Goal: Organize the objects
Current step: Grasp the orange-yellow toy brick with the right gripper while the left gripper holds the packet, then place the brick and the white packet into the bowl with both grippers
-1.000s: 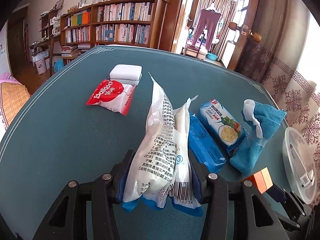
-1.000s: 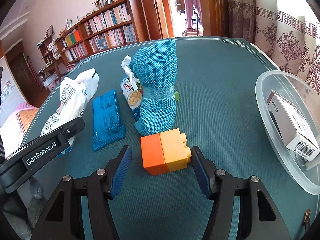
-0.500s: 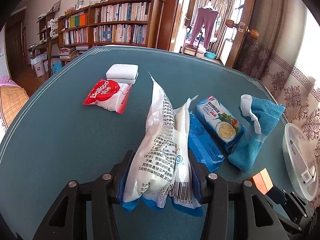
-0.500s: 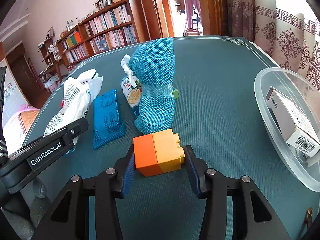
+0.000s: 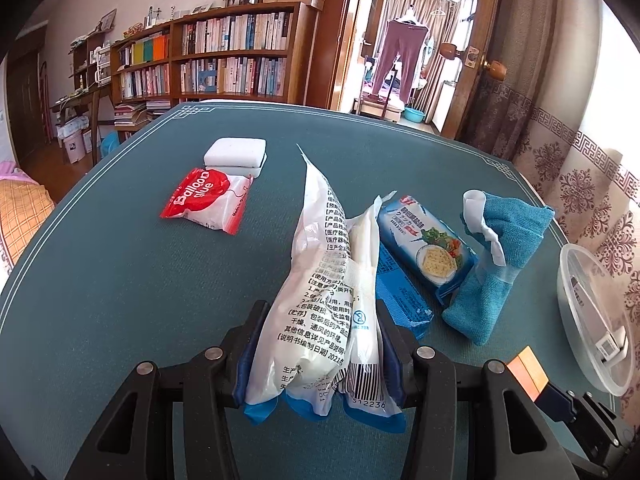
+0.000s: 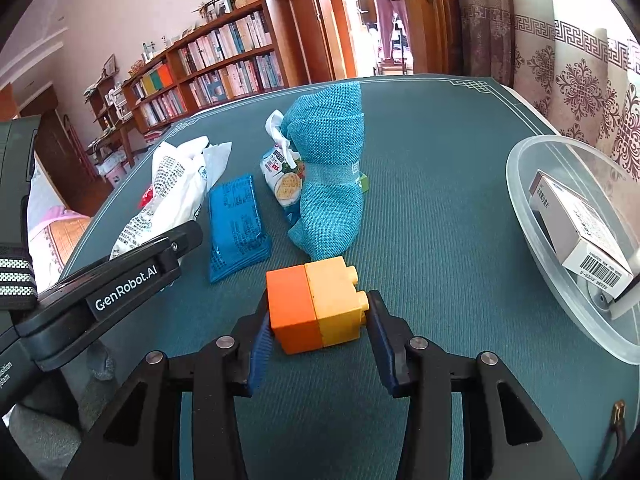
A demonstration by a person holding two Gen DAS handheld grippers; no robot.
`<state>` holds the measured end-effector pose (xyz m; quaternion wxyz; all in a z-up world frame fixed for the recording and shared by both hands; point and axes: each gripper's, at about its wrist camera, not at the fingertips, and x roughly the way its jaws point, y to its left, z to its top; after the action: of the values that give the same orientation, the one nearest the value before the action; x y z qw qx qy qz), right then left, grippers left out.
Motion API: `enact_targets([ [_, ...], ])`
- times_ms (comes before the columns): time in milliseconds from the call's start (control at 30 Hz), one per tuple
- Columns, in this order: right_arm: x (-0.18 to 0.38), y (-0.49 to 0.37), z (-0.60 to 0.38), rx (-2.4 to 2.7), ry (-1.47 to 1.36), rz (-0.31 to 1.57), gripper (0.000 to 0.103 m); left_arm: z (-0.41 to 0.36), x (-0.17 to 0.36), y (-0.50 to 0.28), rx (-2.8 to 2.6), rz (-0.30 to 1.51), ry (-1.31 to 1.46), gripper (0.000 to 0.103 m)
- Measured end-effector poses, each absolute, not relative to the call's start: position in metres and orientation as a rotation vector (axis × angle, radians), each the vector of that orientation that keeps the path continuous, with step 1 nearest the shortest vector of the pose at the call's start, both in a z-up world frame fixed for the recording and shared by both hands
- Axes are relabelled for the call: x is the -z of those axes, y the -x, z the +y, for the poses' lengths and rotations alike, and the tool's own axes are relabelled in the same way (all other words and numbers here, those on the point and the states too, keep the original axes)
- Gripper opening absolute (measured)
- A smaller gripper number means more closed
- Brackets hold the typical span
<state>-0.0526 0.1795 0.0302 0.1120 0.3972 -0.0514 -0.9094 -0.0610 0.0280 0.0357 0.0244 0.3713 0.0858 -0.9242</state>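
My left gripper (image 5: 320, 344) is shut on a white printed plastic packet (image 5: 328, 264), whose top sticks up and forward between the blue pads. My right gripper (image 6: 318, 332) has its jaws closing on an orange-and-yellow toy brick block (image 6: 308, 296). The pads press on both of its sides just above the teal table (image 6: 420, 200). The same block (image 5: 528, 368) shows at the lower right of the left wrist view. At the right stands a clear plastic bowl (image 6: 520, 184) with a white barcoded box (image 6: 576, 232) inside.
A rolled blue cloth (image 6: 332, 168), a cracker pack (image 5: 428, 248) and a flat blue packet (image 6: 236, 224) lie mid-table. Farther left lie a red Balloon glue pack (image 5: 208, 204) and a white block (image 5: 236, 152). Bookshelves and a doorway stand beyond the table.
The right gripper's jaws have come in from either side of the block and now press on it. The left gripper still holds the white packet in the same place.
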Motion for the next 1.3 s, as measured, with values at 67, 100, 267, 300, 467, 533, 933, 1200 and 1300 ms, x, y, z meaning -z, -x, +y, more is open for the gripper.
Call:
enact_targets([
  [67, -0.033, 0.051, 0.183, 2.673, -1.159, -0.162, 0.045, 0.030, -0.037, 0.059, 2.869, 0.263, -1.143, 0.053],
  [100, -0.034, 0.050, 0.185, 2.674, -1.155, -0.168, 0.045, 0.030, -0.038, 0.059, 2.874, 0.260, -1.137, 0.053],
  [267, -0.044, 0.044, 0.191, 2.687, -1.129, -0.184, 0.045, 0.036, -0.042, 0.054, 2.910, 0.236, -1.103, 0.053],
  [300, -0.046, 0.042, 0.192, 2.691, -1.123, -0.187, 0.045, 0.038, -0.043, 0.053, 2.917, 0.233, -1.099, 0.053],
  [467, -0.056, 0.034, 0.203, 2.713, -1.097, -0.207, 0.045, 0.041, -0.044, 0.053, 2.931, 0.219, -1.089, 0.053],
  [533, -0.060, 0.030, 0.210, 2.723, -1.087, -0.224, 0.045, 0.042, -0.044, 0.053, 2.931, 0.214, -1.087, 0.053],
  [933, -0.081, 0.005, 0.276, 2.868, -1.034, -0.321, 0.045, 0.057, -0.051, 0.046, 2.972, 0.126, -1.055, 0.053],
  [1200, -0.093, -0.007, 0.325, 2.976, -1.007, -0.347, 0.045, 0.088, -0.064, 0.033, 3.048, 0.011, -1.045, 0.053],
  [1300, -0.099, -0.009, 0.346, 3.018, -0.987, -0.358, 0.045, 0.102, -0.069, 0.029, 3.079, -0.023, -1.058, 0.053],
])
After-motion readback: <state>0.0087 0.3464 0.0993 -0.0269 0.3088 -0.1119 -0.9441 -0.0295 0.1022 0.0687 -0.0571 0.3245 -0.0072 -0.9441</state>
